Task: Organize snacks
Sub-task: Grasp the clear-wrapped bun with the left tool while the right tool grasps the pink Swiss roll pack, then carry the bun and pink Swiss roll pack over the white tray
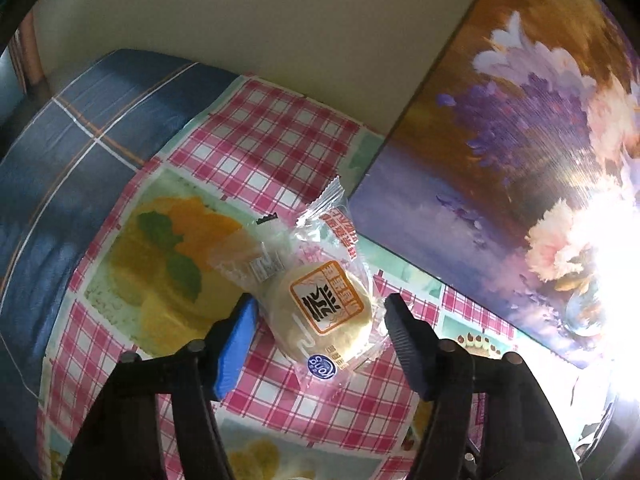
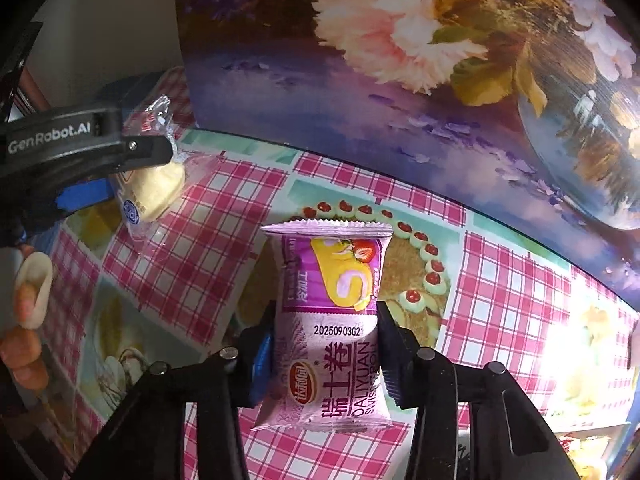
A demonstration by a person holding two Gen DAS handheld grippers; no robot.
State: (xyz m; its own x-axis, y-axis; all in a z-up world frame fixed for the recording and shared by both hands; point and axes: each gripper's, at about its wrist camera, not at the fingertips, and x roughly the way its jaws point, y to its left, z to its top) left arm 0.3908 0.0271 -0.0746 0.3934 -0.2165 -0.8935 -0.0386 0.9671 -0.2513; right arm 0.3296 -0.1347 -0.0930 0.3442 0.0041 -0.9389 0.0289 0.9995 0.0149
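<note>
The left gripper [image 1: 320, 312] points down at the checked tablecloth [image 1: 256, 152] with a round pale pastry in a clear wrapper [image 1: 324, 312] sitting between its jaws. The blue pad [image 1: 236, 344] on its left finger is right at the wrapper's edge, and the black finger on the other side reaches the crinkled film, but I cannot tell whether they are pressing the cake itself. The pastry lies flat on the cloth, its sealed tail pointing away from the tongs.

Further right, the right gripper [image 2: 326, 344] is clenched on a purple Swiss-roll packet [image 2: 328, 320], both pads squeezing in at its waist. The packet stands lengthwise out from the jaws, its crimped far end toward a row of printed cherry tarts on the cloth.

Beyond both tongs, a flower painting [image 2: 400, 80] leans upright along the far edge of the table. Part of a hand [image 2: 28, 320] shows at the far left of the right view.
</note>
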